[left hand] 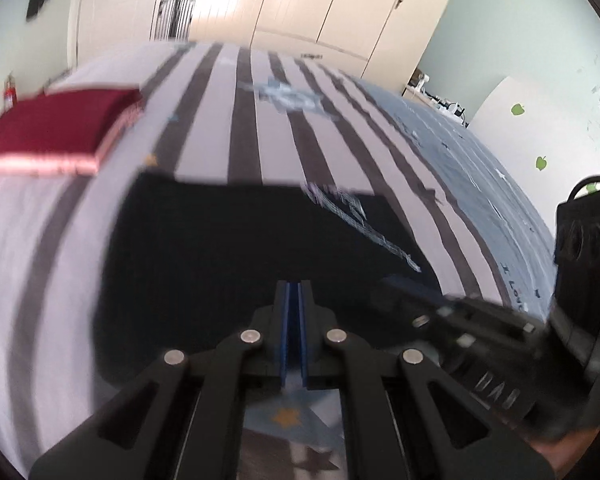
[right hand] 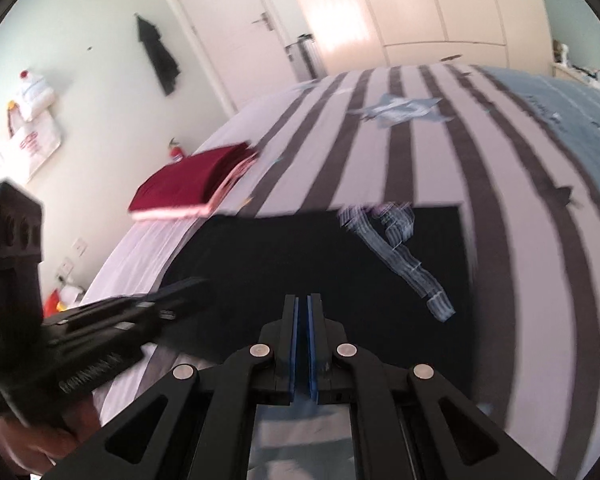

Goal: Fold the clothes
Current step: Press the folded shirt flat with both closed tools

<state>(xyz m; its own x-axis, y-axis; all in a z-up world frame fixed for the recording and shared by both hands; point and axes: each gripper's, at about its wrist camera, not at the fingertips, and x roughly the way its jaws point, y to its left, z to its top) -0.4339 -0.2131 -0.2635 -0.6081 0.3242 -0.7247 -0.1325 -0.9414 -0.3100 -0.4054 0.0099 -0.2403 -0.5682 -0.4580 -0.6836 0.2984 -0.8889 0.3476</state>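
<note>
A dark navy garment (left hand: 240, 248) lies folded into a flat rectangle on the bed (left hand: 228, 112), which has a grey-and-white striped cover with a blue section off to the right side. The garment has a pale printed graphic (right hand: 400, 248) near its far right corner (too smeared by motion blur to read). The left gripper (left hand: 294, 292) hovers over the near edge of the garment with its blue-padded fingers almost together, just a thin gap between them, and nothing pinched in there as far as I can see. Same deal with the right gripper (right hand: 302, 304): narrow slit between the pads, holding nothing, sitting above the garment's near edge. Each gripper shows up blurry in the other's camera, so they're close beside each other. Further back on the left side of the bed there's a folded dark red garment (right hand: 192, 184) with a pink edge, well apart from the navy one.
</note>
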